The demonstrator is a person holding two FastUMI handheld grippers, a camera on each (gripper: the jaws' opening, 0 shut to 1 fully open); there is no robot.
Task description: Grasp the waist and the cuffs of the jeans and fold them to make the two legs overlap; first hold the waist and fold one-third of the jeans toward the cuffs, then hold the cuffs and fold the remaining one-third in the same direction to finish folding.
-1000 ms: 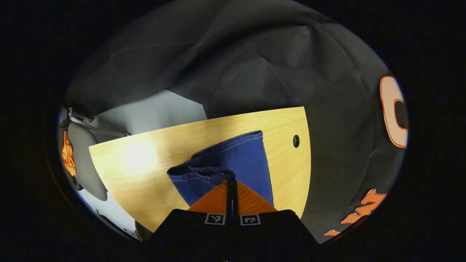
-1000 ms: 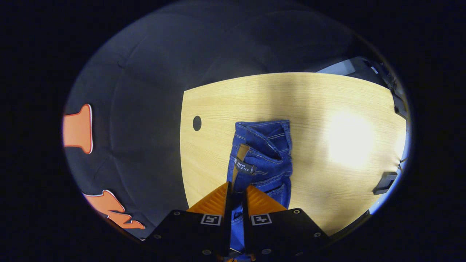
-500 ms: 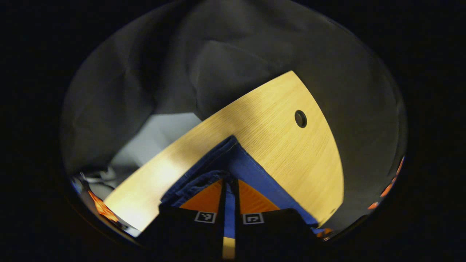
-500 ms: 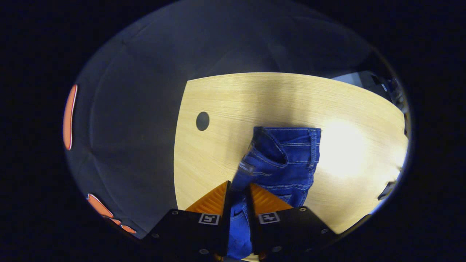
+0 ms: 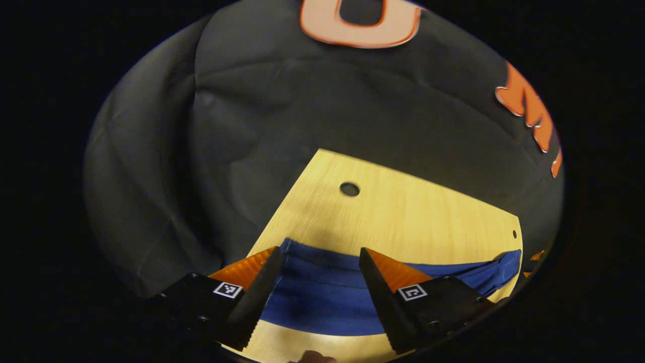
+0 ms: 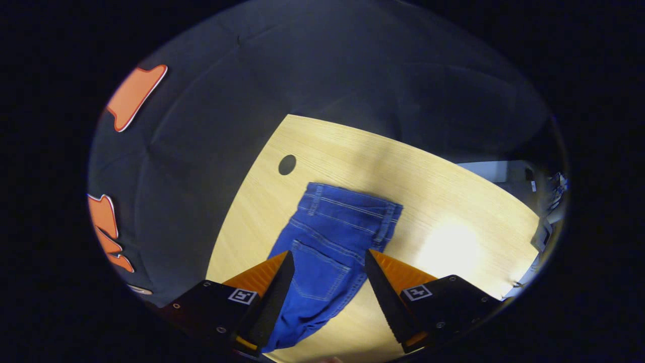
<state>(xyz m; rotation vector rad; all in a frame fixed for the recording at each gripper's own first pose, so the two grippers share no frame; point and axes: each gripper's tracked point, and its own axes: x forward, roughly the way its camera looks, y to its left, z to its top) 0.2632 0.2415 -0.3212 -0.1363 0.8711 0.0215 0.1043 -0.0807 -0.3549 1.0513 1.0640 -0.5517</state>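
Note:
Blue jeans [image 6: 330,242] lie flat on the wooden table [image 6: 443,201], legs overlapped. In the right gripper view the waist end [image 6: 352,201] with belt loops and a back pocket points away from me. My right gripper [image 6: 325,259] hovers open above the seat of the jeans, holding nothing. In the left gripper view a long band of the jeans [image 5: 327,292] runs across the table [image 5: 403,217], with an end [image 5: 509,262] at the far right. My left gripper [image 5: 320,257] stands open over this band, fingers apart, nothing between them.
A round cable hole [image 6: 287,164] sits in the table near the waist, also seen as the hole [image 5: 349,189] beyond the left gripper. Black cloth wall surrounds the table's edges. A bright light patch [image 6: 448,247] lies to the right of the jeans.
Both grippers were shut on the jeans and carrying them; now both have opened and let go. The jeans have dropped flat on the table, and both views have swung round.

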